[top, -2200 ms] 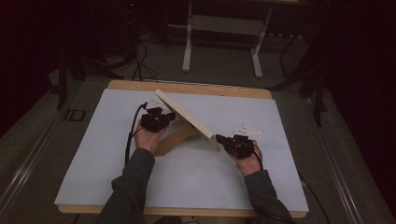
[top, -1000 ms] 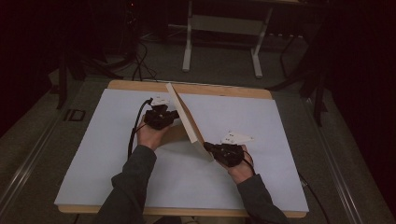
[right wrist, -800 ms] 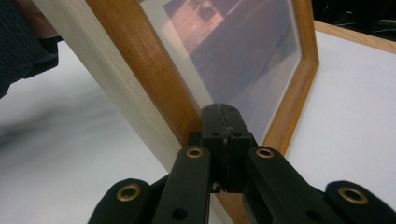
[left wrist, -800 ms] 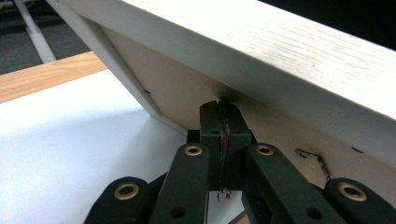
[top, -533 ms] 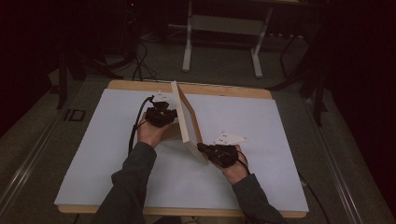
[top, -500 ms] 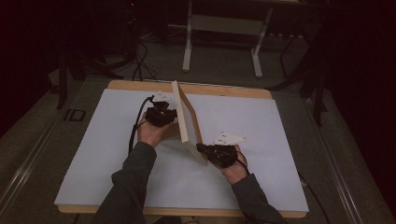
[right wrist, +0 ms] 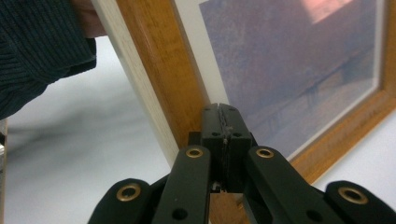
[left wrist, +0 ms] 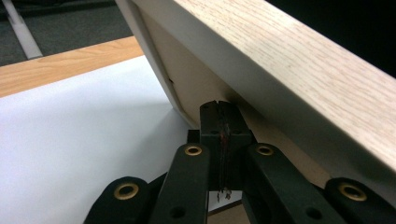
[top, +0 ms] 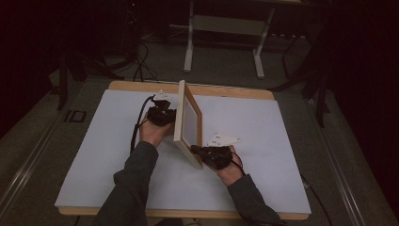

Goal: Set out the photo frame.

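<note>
High view — frame [top: 187,123] seemingly between grippers

Room dim, dark at upper left & right edges of frame. Grey carpet floor [top: 226,61] w/ black cables [top: 139,56] upper left; pale metal stand legs [top: 223,35] top centre. Wood-edged table [top: 226,92] w/ white top, mid-frame.

No readable text, labels, brands or numbers on anything.
</note>
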Demonstrator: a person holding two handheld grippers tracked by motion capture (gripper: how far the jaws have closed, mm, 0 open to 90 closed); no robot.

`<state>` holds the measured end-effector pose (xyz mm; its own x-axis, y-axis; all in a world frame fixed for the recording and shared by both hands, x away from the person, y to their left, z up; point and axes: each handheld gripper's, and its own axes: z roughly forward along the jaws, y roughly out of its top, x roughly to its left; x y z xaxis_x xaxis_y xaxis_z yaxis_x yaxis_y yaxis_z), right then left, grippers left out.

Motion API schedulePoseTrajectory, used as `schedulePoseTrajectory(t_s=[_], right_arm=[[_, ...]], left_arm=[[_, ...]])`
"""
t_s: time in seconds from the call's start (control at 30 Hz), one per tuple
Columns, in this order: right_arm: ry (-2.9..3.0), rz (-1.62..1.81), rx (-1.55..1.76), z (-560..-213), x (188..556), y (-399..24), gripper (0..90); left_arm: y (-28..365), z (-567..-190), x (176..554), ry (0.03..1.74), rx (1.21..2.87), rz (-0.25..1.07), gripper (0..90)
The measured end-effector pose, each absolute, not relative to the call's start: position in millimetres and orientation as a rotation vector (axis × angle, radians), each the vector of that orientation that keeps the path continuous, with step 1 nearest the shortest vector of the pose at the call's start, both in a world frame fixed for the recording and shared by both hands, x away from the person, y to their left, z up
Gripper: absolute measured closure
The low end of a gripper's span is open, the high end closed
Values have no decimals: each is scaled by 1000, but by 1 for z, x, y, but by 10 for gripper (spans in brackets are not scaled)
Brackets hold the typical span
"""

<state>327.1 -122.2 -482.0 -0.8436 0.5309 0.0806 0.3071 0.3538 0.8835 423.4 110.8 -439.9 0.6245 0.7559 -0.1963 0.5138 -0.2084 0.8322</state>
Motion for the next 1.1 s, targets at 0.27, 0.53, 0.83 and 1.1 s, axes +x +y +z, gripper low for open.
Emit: schedulePoseTrajectory(t_s=[0.27, 0.53, 0.83, 1.1], right_arm=[[2397, 1496, 747, -481, 328, -114, 898], [2399, 1504, 748, -482, 328, -108, 898], [2406, 1509, 741, -482, 329, -107, 865], [2410, 1498, 741, -484, 328, -110, 822]], left_arm=[[113, -441, 428, 1007, 1844, 268, 900], [115, -442, 431, 1003, 1833, 242, 900], [124, -441, 428, 1030, 1865, 247, 837], [143, -424, 418, 1078, 1807, 258, 731]])
